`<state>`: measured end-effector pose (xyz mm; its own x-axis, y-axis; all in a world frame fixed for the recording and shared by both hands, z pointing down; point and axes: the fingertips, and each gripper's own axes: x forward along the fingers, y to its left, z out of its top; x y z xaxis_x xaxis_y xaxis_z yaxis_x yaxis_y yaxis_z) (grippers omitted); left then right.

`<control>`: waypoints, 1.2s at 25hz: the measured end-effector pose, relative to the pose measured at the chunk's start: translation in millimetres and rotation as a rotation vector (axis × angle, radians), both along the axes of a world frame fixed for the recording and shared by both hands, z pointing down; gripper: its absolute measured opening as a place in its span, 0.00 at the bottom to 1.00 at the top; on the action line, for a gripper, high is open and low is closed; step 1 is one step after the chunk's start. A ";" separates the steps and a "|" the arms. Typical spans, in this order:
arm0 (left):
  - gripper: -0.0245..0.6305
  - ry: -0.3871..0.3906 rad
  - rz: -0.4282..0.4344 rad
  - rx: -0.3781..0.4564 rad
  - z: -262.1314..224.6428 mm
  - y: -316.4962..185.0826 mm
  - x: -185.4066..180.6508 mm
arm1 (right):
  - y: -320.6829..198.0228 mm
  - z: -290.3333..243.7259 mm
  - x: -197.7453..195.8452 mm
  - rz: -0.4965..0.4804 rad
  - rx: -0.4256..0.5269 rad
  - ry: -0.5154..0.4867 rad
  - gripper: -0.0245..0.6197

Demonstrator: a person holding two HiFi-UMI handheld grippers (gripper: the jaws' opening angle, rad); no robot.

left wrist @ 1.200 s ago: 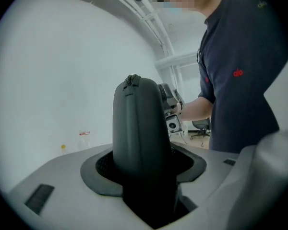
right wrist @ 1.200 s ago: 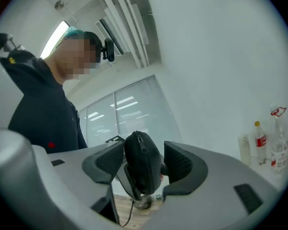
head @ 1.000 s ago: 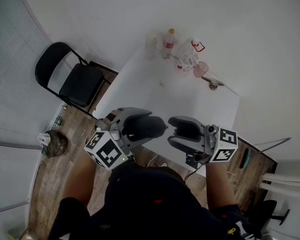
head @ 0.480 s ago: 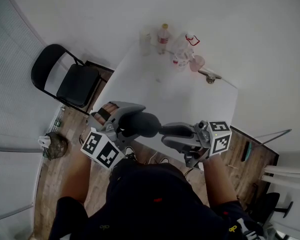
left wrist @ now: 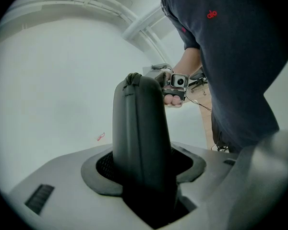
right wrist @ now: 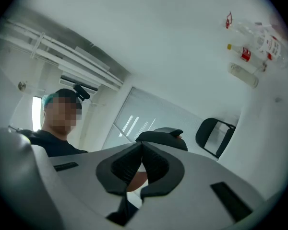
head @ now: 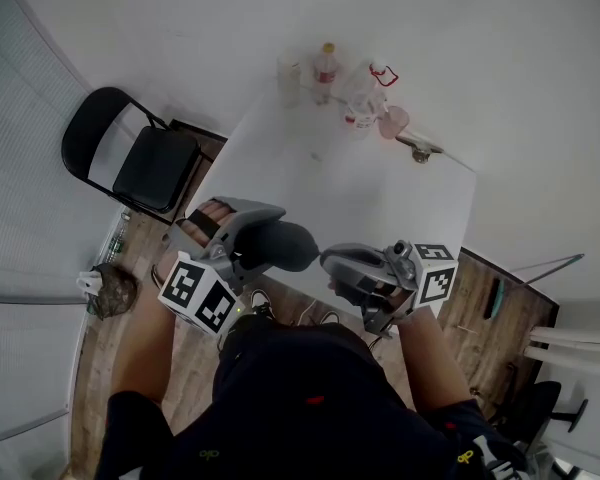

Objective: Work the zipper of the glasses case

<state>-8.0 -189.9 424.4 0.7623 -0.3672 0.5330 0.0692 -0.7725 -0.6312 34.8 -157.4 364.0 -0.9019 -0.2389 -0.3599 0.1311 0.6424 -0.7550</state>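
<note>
Two grippers meet low in the head view, over the near edge of a white table (head: 380,193).

Far left: black folding chair (head: 140,163) on the wood floor (head: 95,368), with a dark lumpy bag (head: 107,290) near it.

Left gripper (head: 265,243): clenched on the glasses case (head: 292,246), a dark, rounded hard shell. In the left gripper view the case (left wrist: 139,123) stands up out of the jaws, both pads pressed to its sides, the lower end sunk between them (left wrist: 144,174). A small loop (left wrist: 133,76) sits at the free end of the case. The case is held off the table, in front of the person's dark shirt (head: 310,398).

Right gripper (head: 328,261): its tips are at the free end of the case, touching it or just beside it; I cannot tell which. In the right gripper view the jaws are pressed together at the tips (right wrist: 142,145), nothing visible between the pads, and the case (right wrist: 163,138) lies right beyond them. No view shows whether the tips pinch any part of the zipper.

Far edge of the table, right of centre: a bottle with a yellow cap (head: 326,68), a clear jug with a red handle (head: 365,93) and a pink cup (head: 392,121), all well apart from the grippers.
</note>
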 end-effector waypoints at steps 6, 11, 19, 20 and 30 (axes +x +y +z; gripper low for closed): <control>0.46 -0.070 -0.104 0.108 7.9 -19.3 -6.5 | -9.2 5.8 -1.3 0.149 0.118 0.281 0.07; 0.45 -0.108 -0.150 0.144 15.1 -29.6 -10.3 | -11.6 5.6 -7.1 0.193 0.165 0.403 0.07; 0.45 -0.195 -0.210 0.099 36.4 -37.7 -12.4 | -10.5 10.3 -19.4 0.192 0.202 0.521 0.07; 0.45 -0.200 -0.222 0.097 38.0 -39.7 -13.1 | -12.1 11.2 -20.1 0.199 0.205 0.538 0.07; 0.45 -0.250 -0.299 0.066 49.9 -45.4 -14.4 | -12.6 11.3 -29.3 0.254 0.301 0.686 0.07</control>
<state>-22.4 -235.3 474.2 0.4660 -0.5931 0.6566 0.0053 -0.7402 -0.6724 5.5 -170.0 375.2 -0.8767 -0.4482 0.1745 -0.4790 0.7799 -0.4028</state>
